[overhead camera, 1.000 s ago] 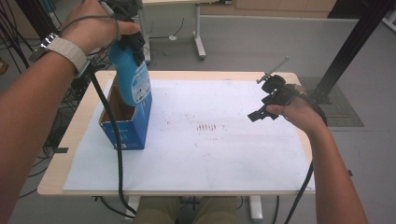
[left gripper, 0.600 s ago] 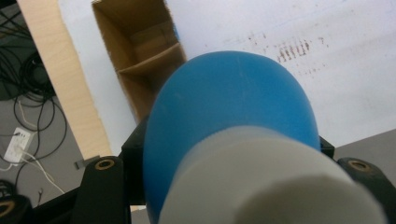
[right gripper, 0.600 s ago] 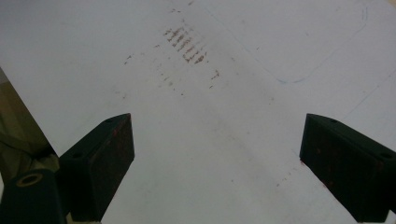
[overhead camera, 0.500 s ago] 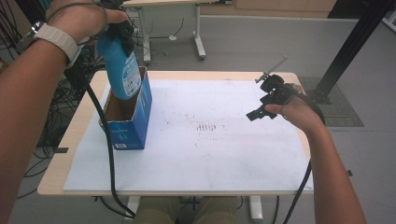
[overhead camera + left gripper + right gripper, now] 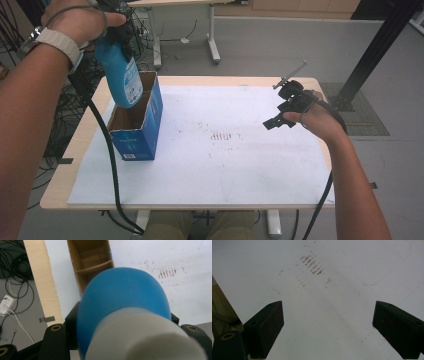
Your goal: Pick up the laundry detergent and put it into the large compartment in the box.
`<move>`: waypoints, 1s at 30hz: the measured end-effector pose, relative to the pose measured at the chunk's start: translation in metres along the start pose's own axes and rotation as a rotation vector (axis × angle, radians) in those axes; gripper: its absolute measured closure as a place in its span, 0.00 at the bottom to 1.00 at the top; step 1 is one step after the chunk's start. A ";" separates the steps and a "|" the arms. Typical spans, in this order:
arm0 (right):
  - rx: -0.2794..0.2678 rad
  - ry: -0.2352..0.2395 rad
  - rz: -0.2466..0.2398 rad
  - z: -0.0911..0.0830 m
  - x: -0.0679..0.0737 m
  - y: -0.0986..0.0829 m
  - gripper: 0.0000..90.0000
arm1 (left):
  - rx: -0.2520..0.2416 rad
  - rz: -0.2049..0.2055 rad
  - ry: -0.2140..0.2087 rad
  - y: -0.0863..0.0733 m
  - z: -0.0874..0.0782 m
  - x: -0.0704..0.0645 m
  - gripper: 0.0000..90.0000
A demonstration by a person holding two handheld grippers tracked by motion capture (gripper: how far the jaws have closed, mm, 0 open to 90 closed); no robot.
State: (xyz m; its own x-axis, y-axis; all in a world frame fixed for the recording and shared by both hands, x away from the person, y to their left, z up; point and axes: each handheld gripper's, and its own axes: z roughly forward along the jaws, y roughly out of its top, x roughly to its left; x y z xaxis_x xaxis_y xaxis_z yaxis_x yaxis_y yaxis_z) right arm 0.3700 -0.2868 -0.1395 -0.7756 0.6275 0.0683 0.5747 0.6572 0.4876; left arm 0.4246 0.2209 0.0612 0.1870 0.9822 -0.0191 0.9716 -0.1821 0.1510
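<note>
At ten o'clock on the desk (image 5: 210, 82), left gripper (image 5: 117, 35) fingers clamp a blue bottle (image 5: 120, 75), base inside the open cardboard box (image 5: 137, 127). Divider visible within. Right gripper (image 5: 280, 117) at three o'clock, fingers spread, holding nothing.

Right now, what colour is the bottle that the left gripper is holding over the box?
Blue, with a pale cap; the bottle shows best in the high view.
</note>
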 end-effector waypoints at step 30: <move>0.012 0.017 0.014 0.013 -0.006 -0.002 0.11 | -0.006 -0.075 0.014 0.000 0.054 0.017 0.44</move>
State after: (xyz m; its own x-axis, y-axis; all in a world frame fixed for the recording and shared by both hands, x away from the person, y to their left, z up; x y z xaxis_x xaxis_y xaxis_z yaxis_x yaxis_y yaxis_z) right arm 0.3773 -0.2862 -0.1525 -0.7715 0.6298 0.0902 0.5888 0.6532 0.4760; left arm 0.4359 0.2350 0.0080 0.1114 0.9936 -0.0170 0.9820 -0.1074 0.1554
